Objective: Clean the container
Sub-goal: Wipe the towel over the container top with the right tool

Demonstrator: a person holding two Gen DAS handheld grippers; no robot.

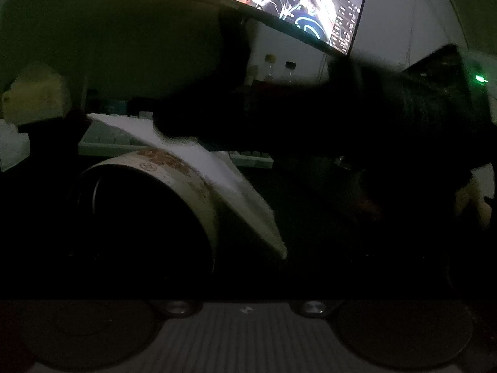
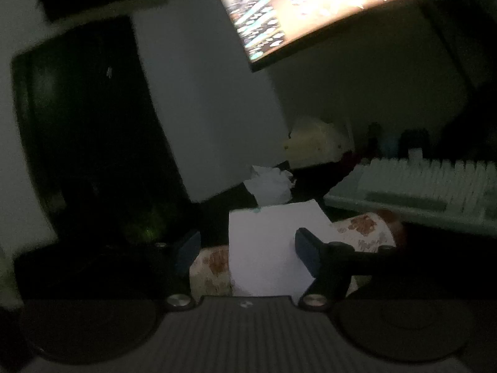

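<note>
Right gripper [image 2: 248, 253]: both blue-padded fingers in view, spread wide, with a white sheet of paper [image 2: 270, 248] between them. The right pad [image 2: 306, 253] touches or nearly touches the sheet's edge; the left pad [image 2: 186, 250] stands clear of it. Reads as open, not clamped on anything.

Left gripper: its fingers are lost in darkness in the left wrist view. Cannot tell whether it is open or closed, or whether it holds the cup.

Container: a pale paper cup [image 2: 363, 227] with brown print, lying on its side on the dark desk [image 1: 310, 217]. In the right wrist view the cup runs crosswise just behind and under the sheet, showing on both sides of it. In the left wrist view its dark mouth [image 1: 149, 217] faces the camera, close in, left of centre, the sheet draped over its upper right side.

Beyond: keyboard [image 2: 435, 183], crumpled tissue [image 2: 270, 186], lit monitor [image 2: 326, 0] above.

Risks, as judged:
- Cup is on its side and light; a push from the sheet could roll it away towards the keyboard.
- The sheet is not gripped, so it could slip off the cup before any wiping is done.
- Poor light and motion blur make aim uncertain.
</note>
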